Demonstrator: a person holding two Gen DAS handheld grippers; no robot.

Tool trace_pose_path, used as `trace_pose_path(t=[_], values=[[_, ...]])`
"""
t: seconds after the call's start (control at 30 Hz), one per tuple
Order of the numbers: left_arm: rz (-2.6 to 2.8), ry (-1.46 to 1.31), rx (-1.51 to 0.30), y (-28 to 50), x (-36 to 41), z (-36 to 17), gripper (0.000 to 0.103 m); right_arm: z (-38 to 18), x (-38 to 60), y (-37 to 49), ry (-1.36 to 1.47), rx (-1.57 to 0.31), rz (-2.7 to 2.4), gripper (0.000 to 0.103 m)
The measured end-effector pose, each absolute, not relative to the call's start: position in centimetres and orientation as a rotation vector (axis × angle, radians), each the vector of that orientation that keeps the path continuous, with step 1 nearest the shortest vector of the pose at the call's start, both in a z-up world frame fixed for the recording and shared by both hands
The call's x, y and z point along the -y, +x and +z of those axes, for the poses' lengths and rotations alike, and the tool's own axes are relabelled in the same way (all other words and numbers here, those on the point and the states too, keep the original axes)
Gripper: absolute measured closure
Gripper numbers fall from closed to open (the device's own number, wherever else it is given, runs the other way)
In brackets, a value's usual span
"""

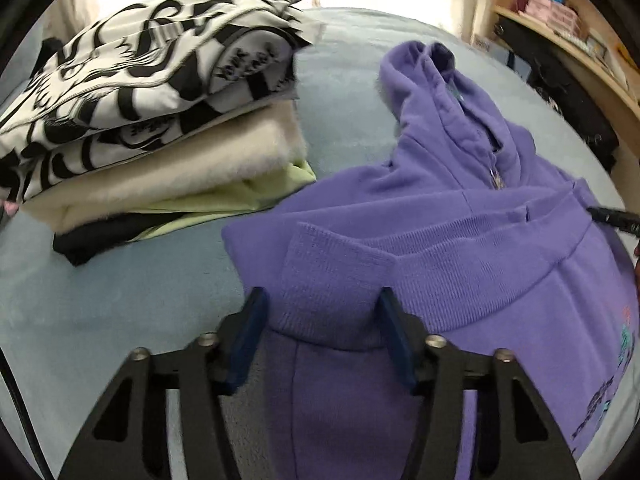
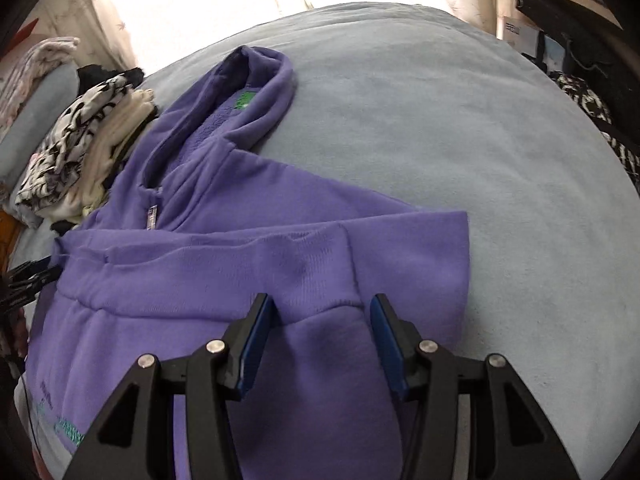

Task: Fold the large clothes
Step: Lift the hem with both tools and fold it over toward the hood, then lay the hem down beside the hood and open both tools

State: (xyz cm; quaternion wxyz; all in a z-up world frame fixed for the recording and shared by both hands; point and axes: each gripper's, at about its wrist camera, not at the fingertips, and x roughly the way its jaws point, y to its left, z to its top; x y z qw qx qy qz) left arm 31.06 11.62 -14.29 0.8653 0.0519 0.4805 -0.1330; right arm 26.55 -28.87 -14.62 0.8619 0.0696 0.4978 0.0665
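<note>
The purple hoodie (image 1: 460, 248) runs off the bottom and right edges of the left wrist view, so its lower body and printed lettering (image 1: 600, 408) are cut off and too blurred to read. In the right wrist view the stack of folded clothes (image 2: 80, 160) is partly hidden behind the hoodie. The black garment (image 1: 92, 244) at the stack's bottom shows only an edge. Items on the wooden shelf (image 1: 560, 20) are too small to identify
</note>
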Motion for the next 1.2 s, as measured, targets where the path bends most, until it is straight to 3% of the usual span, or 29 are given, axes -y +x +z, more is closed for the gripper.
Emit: trace_pose_path(t=[0.03,0.07,0.1,0.13,0.17,0.23,0.3,0.63,0.77,1.0,1.2], values=[[-0.269,0.131,-0.995,31.0,-11.3,-14.2,0.061,-14.6,28.8,26.4,0.146,-1.043,0.158,0.052],[-0.258,0.148,-0.983,31.0,-11.0,-14.2,0.077,-14.6,28.5,26.4,0.131,-1.042,0.161,0.052],[-0.246,0.164,-0.967,30.9,-10.9,-14.2,0.085,-14.5,28.3,26.3,0.116,-1.030,0.158,0.053],[-0.221,0.173,-0.949,30.8,-10.8,-14.1,0.090,-14.5,28.0,26.0,0.097,-1.012,0.152,0.061],[-0.201,0.177,-0.936,30.7,-10.8,-14.1,0.093,-14.5,27.6,25.9,0.069,-1.000,0.131,0.076],[-0.180,0.167,-0.914,30.4,-10.7,-13.9,0.095,-14.4,26.7,25.6,0.013,-0.973,0.092,0.089],[-0.146,0.170,-0.892,30.0,-10.5,-13.7,0.095,-14.0,26.2,25.0,-0.015,-0.937,0.060,0.092],[-0.020,-0.085,-0.746,29.9,-13.1,-7.7,0.096,-6.0,28.9,22.1,0.184,-0.612,-0.036,0.094],[0.011,-0.115,-0.776,33.0,-12.6,-8.6,0.096,-7.3,29.4,25.1,0.168,-0.645,-0.076,0.094],[0.074,-0.101,-0.909,36.9,-12.1,-16.2,0.095,-15.6,30.3,30.0,0.170,-0.882,-0.146,0.093],[0.042,-0.119,-0.913,36.7,-12.5,-16.5,0.091,-14.9,30.9,30.0,0.198,-0.918,-0.115,0.085]])
